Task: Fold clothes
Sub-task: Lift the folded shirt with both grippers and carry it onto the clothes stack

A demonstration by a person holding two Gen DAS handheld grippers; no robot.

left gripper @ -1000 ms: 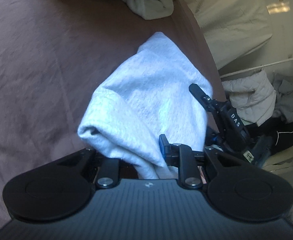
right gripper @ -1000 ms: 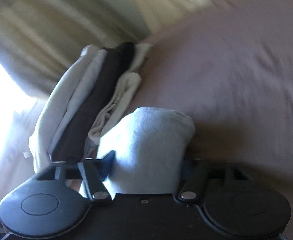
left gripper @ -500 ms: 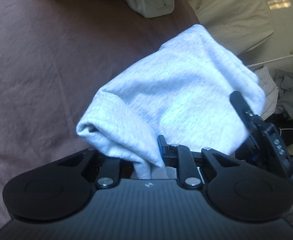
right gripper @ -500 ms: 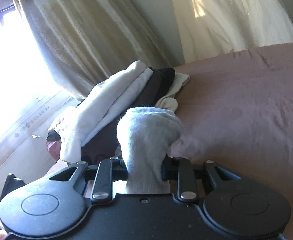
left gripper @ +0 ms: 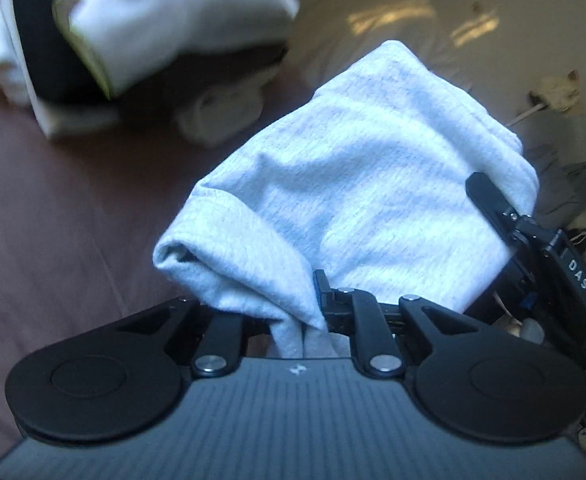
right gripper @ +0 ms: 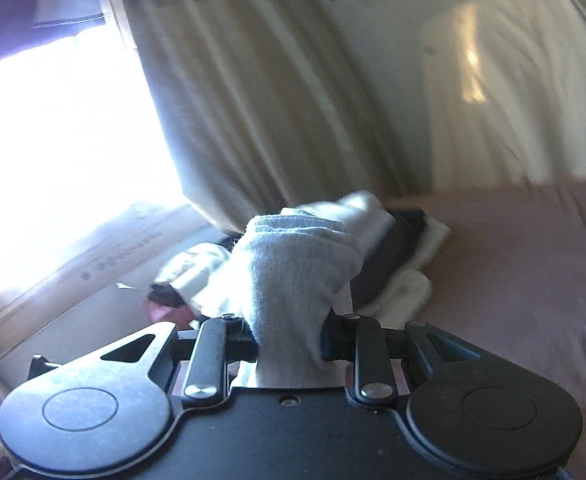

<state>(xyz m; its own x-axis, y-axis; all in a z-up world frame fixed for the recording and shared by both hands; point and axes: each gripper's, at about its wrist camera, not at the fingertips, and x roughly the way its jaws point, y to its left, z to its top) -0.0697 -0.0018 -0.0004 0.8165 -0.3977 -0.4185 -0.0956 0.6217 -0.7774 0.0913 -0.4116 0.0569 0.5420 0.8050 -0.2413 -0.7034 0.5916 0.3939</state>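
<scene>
Left wrist view: left gripper (left gripper: 289,312) is clamping one end of the grey garment (left gripper: 357,208), fingers pinched on bunched fabric. The garment is stretching forward and to the right, off the bed (left gripper: 53,216), where the right gripper (left gripper: 533,248) is gripping its far end. A stack (left gripper: 133,40) of folded white and dark clothes is lying ahead and to the left on the bed, blurred. More clothing (left gripper: 565,184) is lying past the right gripper, low down.

Right wrist view: right gripper (right gripper: 289,340) is closing on a wad of the garment (right gripper: 293,272), which is bulging up between the fingers. The stack (right gripper: 393,248) is sitting just ahead on the bed (right gripper: 533,280). A curtain (right gripper: 261,100) and bright window (right gripper: 61,160) are showing beyond, ahead and to the left.
</scene>
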